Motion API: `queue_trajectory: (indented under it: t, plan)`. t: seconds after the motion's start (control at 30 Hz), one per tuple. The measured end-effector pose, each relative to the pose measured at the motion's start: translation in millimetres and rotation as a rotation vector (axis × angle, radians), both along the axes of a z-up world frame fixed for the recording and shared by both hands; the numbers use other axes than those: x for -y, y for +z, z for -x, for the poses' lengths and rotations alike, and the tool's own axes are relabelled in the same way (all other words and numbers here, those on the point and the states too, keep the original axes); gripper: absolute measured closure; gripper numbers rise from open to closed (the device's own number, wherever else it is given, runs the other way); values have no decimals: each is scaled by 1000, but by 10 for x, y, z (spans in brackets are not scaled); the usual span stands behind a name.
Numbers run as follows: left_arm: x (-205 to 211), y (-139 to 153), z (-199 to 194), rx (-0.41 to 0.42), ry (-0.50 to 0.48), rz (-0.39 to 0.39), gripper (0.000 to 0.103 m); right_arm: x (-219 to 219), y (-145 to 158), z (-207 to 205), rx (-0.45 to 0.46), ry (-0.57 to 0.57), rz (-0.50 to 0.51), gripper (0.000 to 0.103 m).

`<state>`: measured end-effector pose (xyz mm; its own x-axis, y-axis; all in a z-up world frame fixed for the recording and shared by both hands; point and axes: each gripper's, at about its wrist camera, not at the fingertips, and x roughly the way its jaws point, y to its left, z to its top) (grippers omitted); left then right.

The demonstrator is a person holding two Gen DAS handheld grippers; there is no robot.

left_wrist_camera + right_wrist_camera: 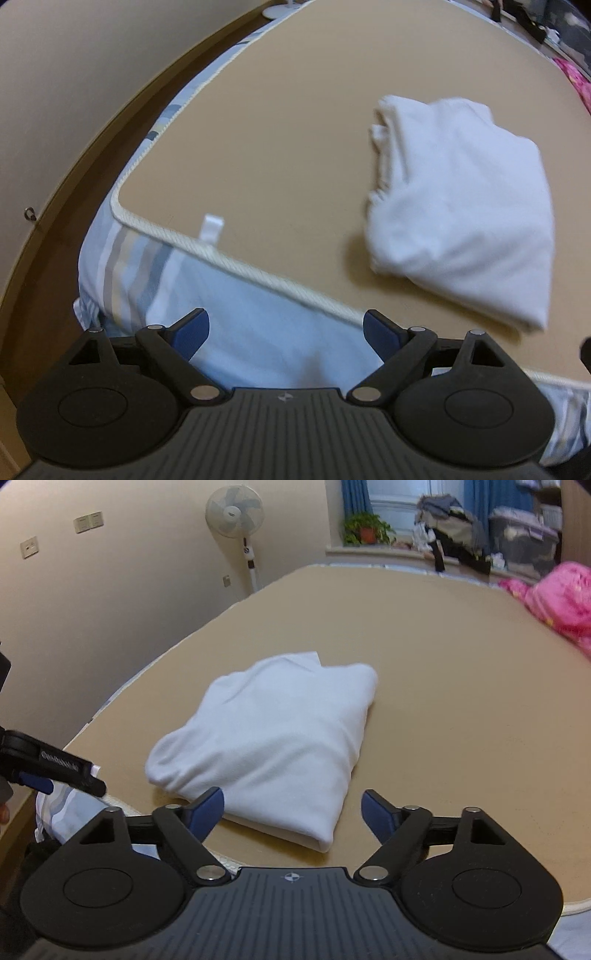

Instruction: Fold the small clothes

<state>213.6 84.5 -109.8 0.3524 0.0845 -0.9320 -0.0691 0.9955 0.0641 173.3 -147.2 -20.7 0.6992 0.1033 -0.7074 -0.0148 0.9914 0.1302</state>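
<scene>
A white garment [465, 206] lies folded into a compact bundle on the tan mat [295, 129]. In the right wrist view the white garment [273, 734] lies just in front of my right gripper [293, 810], which is open and empty, its jaws wide apart above the bundle's near edge. My left gripper [286, 332] is open and empty, off the mat's near-left corner, over the blue striped bedsheet [221, 314]. The bundle lies to its upper right. The left gripper also shows at the left edge of the right wrist view [55, 771].
The tan mat [461, 701] has a cream piped edge [221, 254] and a white tag [212, 227]. A pink blanket [561, 598] lies at the far right. A standing fan [236, 520], a potted plant [365, 528] and piled clutter [480, 531] stand beyond the bed. A wall [55, 92] is on the left.
</scene>
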Motion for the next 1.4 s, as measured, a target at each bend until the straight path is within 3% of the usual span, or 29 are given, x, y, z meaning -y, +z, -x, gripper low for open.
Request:
queue_trajectory:
  t: [0.3,0.43,0.5,0.53,0.63,0.8,0.87,0.9,0.93,0.97,1.0,1.13,1.23,1.3,1.4]
  plan:
    - [90,103,196,42,-32,-26,10,-105,54,270,14,59,52,17]
    - [-5,-2,1,68,-65,47,10,-150,-127,206,-7,116,89,24]
    - [-66,-127,-177,45,-71,82,19,-197,-269,108,-35,156,126,46]
    - [-91,-191,-276,25,-65,97,27,-217,-341,55,-47,173,146,48]
    - [-99,-322,-501,-16,-87,156,28,-260,-544,-120,-80,177,202,49]
    - [70,-525,-818,-63,-129,170,21,-318,-854,-388,-127,175,320,49]
    - [131,-612,-929,-92,-127,186,23,-368,-940,-437,-124,205,369,49]
    - [149,-634,-969,-94,-128,199,30,-388,-961,-446,-120,219,384,64]
    - [147,-630,-986,-84,-128,219,66,-390,-960,-448,-114,225,392,79]
    - [135,-616,-1002,-82,-137,265,93,-371,-933,-447,-103,219,392,93]
    - [115,-582,-1010,-83,-130,297,93,-325,-888,-440,-96,222,363,94]
    - [38,-408,-1005,-26,-162,295,94,-128,-755,-357,-66,243,320,96]
    - [-57,-449,-1053,-51,-175,319,94,-73,-856,-331,-85,283,334,96]
    - [-38,-503,-1057,-65,-184,290,91,-132,-921,-336,-95,317,350,96]
    - [-43,-509,-956,-44,-155,228,51,-135,-913,-342,-102,289,325,91]
